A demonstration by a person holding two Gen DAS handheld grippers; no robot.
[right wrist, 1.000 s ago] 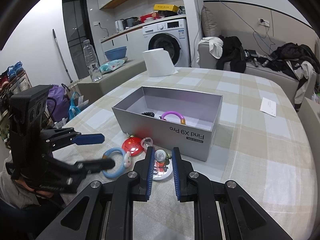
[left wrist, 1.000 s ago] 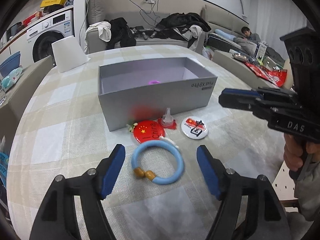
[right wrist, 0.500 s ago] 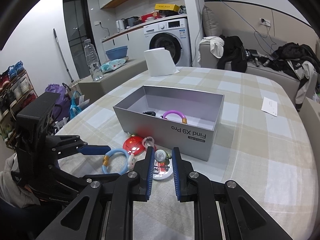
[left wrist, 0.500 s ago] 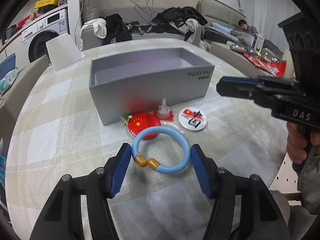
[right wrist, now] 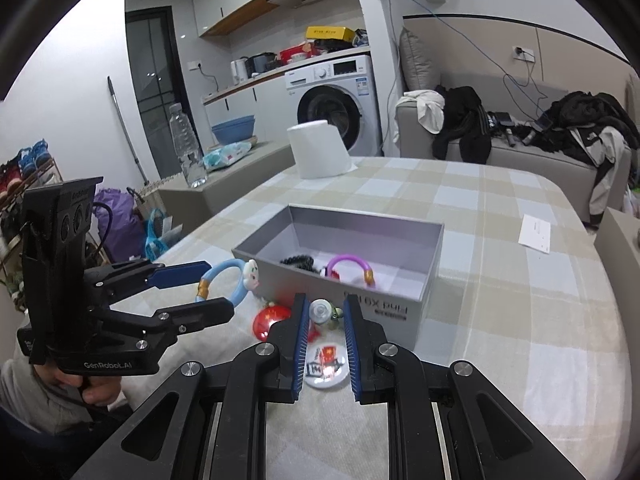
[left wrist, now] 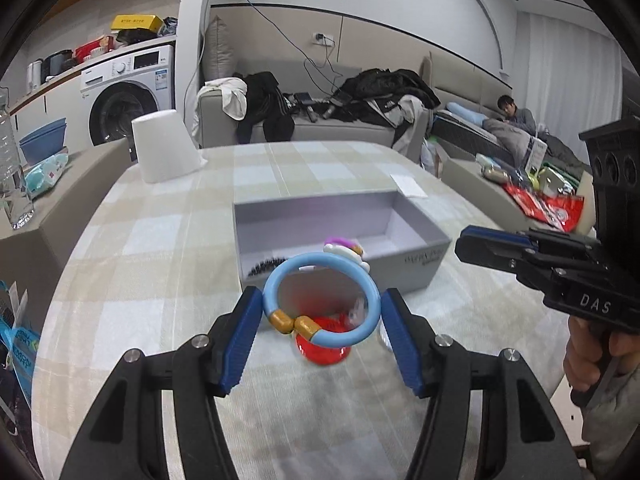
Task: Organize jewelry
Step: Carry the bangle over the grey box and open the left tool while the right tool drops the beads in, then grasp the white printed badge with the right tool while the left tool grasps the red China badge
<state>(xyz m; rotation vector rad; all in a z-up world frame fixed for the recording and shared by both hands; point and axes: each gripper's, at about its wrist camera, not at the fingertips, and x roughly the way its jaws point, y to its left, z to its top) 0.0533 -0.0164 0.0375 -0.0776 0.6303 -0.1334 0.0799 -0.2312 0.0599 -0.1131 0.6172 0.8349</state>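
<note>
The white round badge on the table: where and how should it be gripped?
Grip the white round badge across its rim, from above. It lies flat on the checked tablecloth with no raised part. Open the right gripper first: its fingers are shut.

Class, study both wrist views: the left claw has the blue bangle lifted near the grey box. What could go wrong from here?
1. The left claw grips the blue bangle only across its smooth round sides, so it might slip or twist out.
2. Carried low, the bangle could catch the grey box on its near wall instead of clearing it.
3. Dropped, it may hit the red badge below.
</note>
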